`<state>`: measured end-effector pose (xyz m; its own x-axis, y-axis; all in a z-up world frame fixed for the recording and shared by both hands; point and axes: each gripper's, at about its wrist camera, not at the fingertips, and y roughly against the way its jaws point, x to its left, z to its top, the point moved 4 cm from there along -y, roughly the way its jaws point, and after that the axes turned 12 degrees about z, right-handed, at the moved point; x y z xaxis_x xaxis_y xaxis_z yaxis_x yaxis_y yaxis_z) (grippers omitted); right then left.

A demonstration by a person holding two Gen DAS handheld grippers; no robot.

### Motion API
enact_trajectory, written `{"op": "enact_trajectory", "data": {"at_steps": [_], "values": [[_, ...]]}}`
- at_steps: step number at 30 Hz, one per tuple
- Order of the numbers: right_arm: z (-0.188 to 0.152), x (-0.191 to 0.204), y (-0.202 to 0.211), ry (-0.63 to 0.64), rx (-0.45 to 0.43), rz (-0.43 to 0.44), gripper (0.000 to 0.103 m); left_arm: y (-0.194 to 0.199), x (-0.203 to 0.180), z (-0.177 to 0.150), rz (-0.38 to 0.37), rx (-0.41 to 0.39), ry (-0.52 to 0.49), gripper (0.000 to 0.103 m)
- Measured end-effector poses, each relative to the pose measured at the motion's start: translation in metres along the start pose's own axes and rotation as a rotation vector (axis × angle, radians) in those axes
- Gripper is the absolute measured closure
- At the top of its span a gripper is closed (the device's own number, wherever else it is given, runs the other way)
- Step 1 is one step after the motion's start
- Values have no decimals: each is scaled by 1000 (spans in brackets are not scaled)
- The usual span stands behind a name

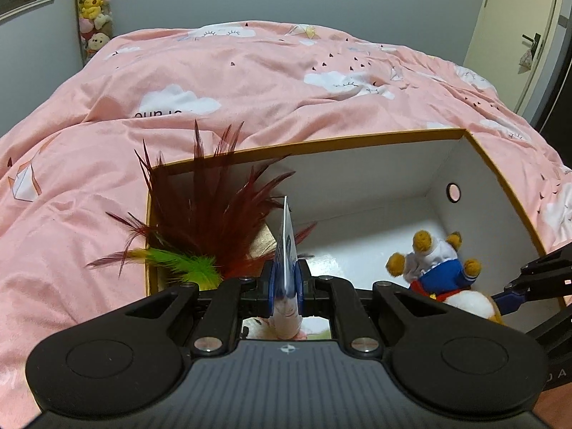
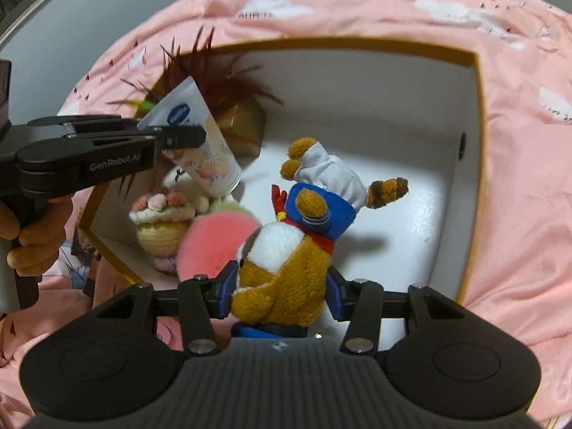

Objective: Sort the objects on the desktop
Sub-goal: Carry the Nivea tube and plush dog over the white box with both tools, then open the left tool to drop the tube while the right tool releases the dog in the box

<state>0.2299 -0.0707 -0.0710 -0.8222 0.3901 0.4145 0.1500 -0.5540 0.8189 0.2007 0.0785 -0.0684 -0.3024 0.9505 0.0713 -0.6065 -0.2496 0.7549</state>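
Both grippers reach over the box (image 2: 477, 143): right gripper (image 2: 282, 296) pinching plush dog (image 2: 286, 268), left gripper (image 1: 285, 287) clamping tube (image 2: 200, 139).

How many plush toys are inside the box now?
2 visible. A brown plush dog is held in the right tongs over the box; a cream one sits below the tube. More may be hidden.

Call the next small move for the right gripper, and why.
Probably lower a little and open. The right gripper is shut on the plush dog, held head-down over a bare patch of the box floor. The left gripper, clamping the cream tube, sits well to the side.
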Motion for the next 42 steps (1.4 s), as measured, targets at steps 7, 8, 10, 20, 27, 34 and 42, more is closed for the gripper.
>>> {"op": "enact_trajectory", "data": {"at_steps": [7, 8, 10, 20, 27, 34, 42], "values": [[7, -7, -23, -12, 108, 21, 50, -9, 3, -2, 16, 13, -8, 90], [7, -8, -25, -9, 117, 21, 50, -9, 3, -2, 14, 14, -8, 90], [7, -8, -32, -8, 133, 21, 48, -11, 3, -3, 18, 12, -10, 90], [5, -3, -31, 37, 156, 9, 37, -1, 10, -6, 9, -20, 26, 81], [10, -1, -10, 20, 48, 17, 36, 27, 13, -10, 0, -63, 51, 77], [11, -10, -15, -23, 26, 4, 52, 37, 30, -27, 26, -14, 103, 77], [12, -15, -31, -143, 18, 114, 57, 34, 46, -33, 51, 11, 163, 77]]}}
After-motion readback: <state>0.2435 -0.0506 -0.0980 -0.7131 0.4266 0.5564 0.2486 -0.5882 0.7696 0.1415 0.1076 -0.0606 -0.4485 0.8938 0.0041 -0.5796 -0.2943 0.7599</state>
